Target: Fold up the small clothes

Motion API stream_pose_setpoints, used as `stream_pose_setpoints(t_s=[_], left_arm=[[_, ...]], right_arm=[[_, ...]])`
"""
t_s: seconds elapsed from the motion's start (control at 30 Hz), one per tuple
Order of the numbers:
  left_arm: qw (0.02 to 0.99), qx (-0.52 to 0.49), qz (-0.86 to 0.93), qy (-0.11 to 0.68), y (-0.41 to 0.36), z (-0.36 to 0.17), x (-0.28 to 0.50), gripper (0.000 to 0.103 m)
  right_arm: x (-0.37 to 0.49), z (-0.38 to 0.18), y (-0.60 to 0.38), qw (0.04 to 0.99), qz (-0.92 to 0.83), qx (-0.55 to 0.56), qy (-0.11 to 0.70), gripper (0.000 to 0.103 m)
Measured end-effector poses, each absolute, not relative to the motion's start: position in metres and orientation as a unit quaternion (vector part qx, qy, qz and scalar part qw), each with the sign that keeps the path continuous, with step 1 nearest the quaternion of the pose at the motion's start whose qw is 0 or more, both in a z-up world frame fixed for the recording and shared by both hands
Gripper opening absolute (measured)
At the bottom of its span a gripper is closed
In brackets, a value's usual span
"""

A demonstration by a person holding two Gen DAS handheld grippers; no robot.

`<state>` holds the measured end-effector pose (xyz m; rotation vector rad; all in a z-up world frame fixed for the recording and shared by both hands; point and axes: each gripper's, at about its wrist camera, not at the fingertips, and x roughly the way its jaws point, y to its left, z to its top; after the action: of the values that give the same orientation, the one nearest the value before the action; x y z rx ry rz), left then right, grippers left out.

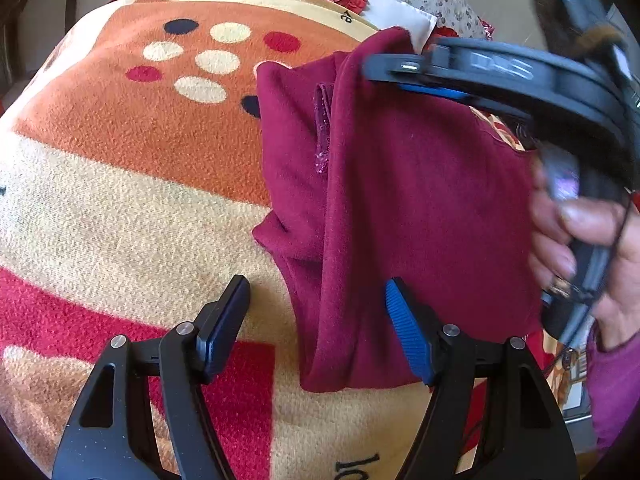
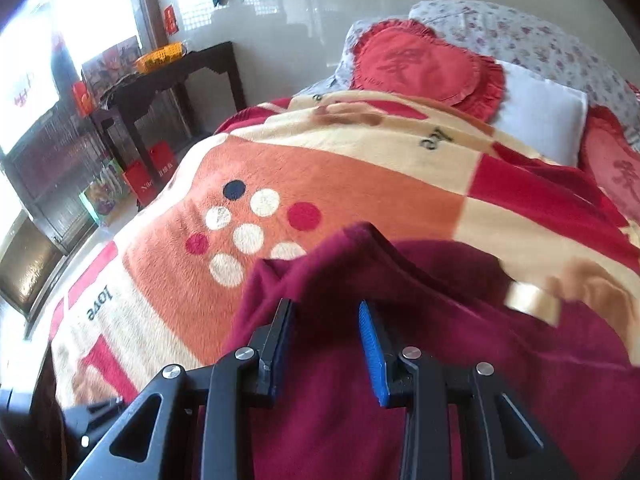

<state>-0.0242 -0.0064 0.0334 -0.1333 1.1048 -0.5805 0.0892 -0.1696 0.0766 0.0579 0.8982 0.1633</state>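
From the left wrist view, the left hand-held gripper (image 1: 316, 292) hung spread wide above the blanket (image 1: 132, 152) covering the bed, grasping nothing; its blue-padded finger lay over the near edge of the maroon garment (image 1: 420, 200), while its other finger stood over bare blanket beside the cloth. The garment lay partly folded on the blanket, with a long fold ridge running from its far corner toward the near hem and a narrow sewn strip showing on its left part. Only this view showed the right hand-held gripper (image 1: 500, 76) from outside, reaching across the far corner of the garment, and the person's hand (image 1: 580, 240) wrapped around its handle at the right edge. Whether it pinched cloth could not be told from here.

From the right wrist view, the right hand-held gripper (image 2: 326, 320) had a clear gap between its fingers, which hovered over the maroon garment (image 2: 440, 360), with a raised ridge of cloth just ahead of the tips; no cloth looked clamped. Only this view showed the head of the bed: a red heart-shaped cushion (image 2: 424, 64) lying on a white pillow (image 2: 548, 120), a floral pillow (image 2: 520, 32) behind, and a dark side table (image 2: 180, 76) with a yellow basket (image 2: 160, 56) beyond the bed's far left edge.
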Motion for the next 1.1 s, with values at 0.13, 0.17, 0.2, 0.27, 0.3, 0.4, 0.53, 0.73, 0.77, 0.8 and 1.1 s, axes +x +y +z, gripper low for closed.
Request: stream_pose_setpoints(t_s=[0.13,0.17,0.2,0.27,0.3,0.4,0.53,0.73,0.77,0.8,1.1], left_arm=[[0.81,-0.074,-0.274,0.513,-0.001,0.032,-0.025,0.071],[0.81,-0.077,-0.274,0.513,0.002,0.031,-0.024,0.071],[0.81,-0.08,-0.274,0.512,0.003,0.031,-0.024,0.071],[0.809,-0.083,-0.275,0.513,0.005,0.032,-0.021,0.072],[0.809,-0.082,-0.275,0.513,0.006,0.032,-0.022,0.072],[0.811,-0.077,-0.276,0.51,0.006,0.033,-0.025,0.072],[0.814,-0.076,-0.274,0.506,0.003,0.032,-0.03,0.072],[0.815,-0.079,-0.275,0.504,-0.002,0.029,-0.037,0.072],[0.815,-0.079,-0.277,0.504,0.0,0.029,-0.036,0.072],[0.815,-0.079,-0.278,0.502,0.001,0.029,-0.036,0.072],[0.82,-0.091,-0.286,0.487,0.011,0.024,-0.048,0.072]], right_arm=[[0.111,0.054,-0.164,0.883,0.065,0.026,0.465,0.032],[0.115,0.047,-0.164,0.878,0.062,0.029,0.473,0.032],[0.119,0.04,-0.166,0.876,0.059,0.035,0.478,0.032],[0.12,0.038,-0.169,0.876,0.061,0.042,0.476,0.032],[0.12,0.039,-0.17,0.876,0.062,0.044,0.477,0.032],[0.112,0.052,-0.173,0.88,0.065,0.052,0.468,0.032],[0.103,0.065,-0.178,0.886,0.064,0.074,0.453,0.032],[0.113,0.046,-0.183,0.863,0.057,0.091,0.493,0.04],[0.113,0.048,-0.182,0.863,0.056,0.089,0.494,0.04],[0.111,0.053,-0.18,0.864,0.054,0.087,0.494,0.04],[0.114,0.068,-0.136,0.861,0.09,0.046,0.499,0.064]])
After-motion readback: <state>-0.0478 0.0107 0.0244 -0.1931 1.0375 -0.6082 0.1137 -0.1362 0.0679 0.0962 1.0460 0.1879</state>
